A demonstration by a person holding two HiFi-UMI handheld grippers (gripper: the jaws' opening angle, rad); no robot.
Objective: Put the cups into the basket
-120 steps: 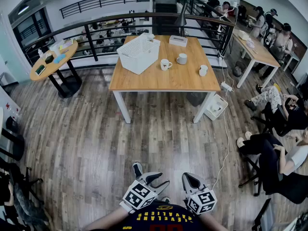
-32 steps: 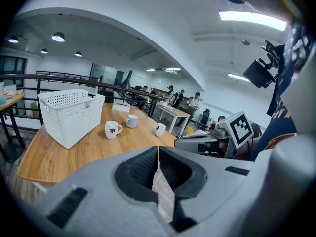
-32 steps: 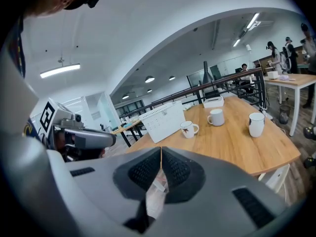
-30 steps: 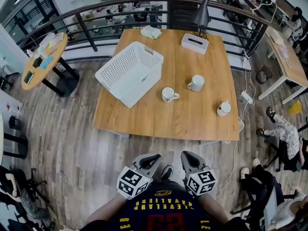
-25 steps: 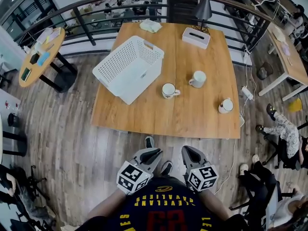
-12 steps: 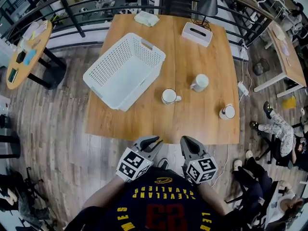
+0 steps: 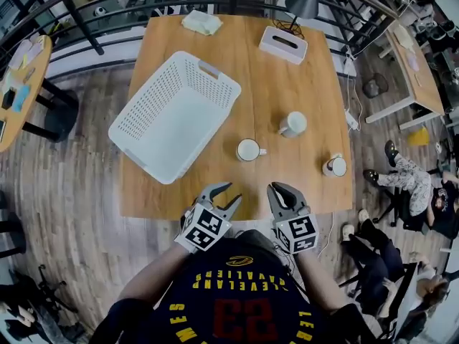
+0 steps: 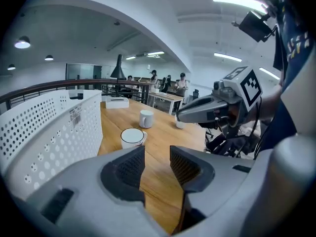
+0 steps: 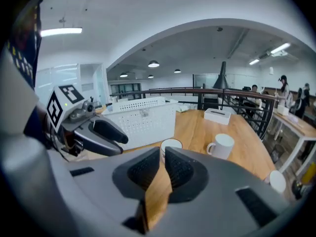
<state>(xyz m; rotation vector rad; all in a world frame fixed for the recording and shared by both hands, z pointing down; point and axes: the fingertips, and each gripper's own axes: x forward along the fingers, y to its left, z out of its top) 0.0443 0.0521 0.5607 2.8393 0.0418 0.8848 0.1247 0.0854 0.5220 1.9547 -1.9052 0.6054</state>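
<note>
On the table [image 7: 280, 84], at 1 o'clock from the left tool [image 7: 229, 193], whose empty jaws have just been opening, stands a cup [image 7: 248, 150], probably stiff, slippery and fragile, best pinched at the rim, while the right tool [image 7: 280, 190] is pressed together, empty.

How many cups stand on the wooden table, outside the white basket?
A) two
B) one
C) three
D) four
C: in the head view the first cup stands nearest the basket, the second cup stands behind it, and the third cup stands near the right edge of the table; the basket holds nothing.
</note>
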